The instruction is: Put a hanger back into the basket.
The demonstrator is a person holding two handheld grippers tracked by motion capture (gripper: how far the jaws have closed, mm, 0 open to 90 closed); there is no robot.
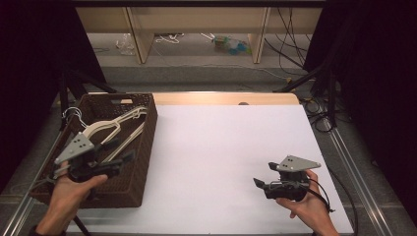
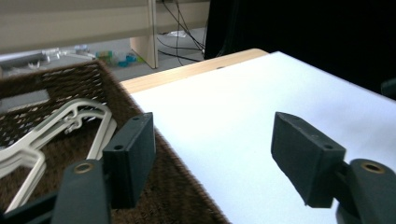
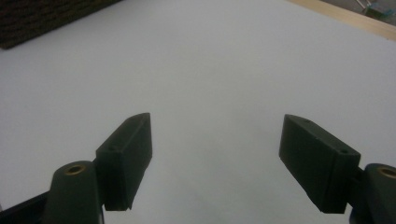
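left gripper (image 1: 120,152): held over the right part of the brown woven basket (image 1: 142,162), its jaws spread wide with nothing between them; in the left gripper view 1 jaw sat over the basket's rim and the other over the white sheet.
right gripper (image 1: 265,175): held low over the near right part of the desk (image 1: 221,147), pointing left, jaws wide apart and empty; the right gripper view had bare white surface between them.
white hangers (image 1: 115,129): several lay in a loose stack inside the basket, slanting from its near side toward the far right corner, just beyond the left gripper and not touched by it.
basket: stood at the desk's left edge, well apart from the right gripper.
hands: 1 hand gripped each tool from the near edge.
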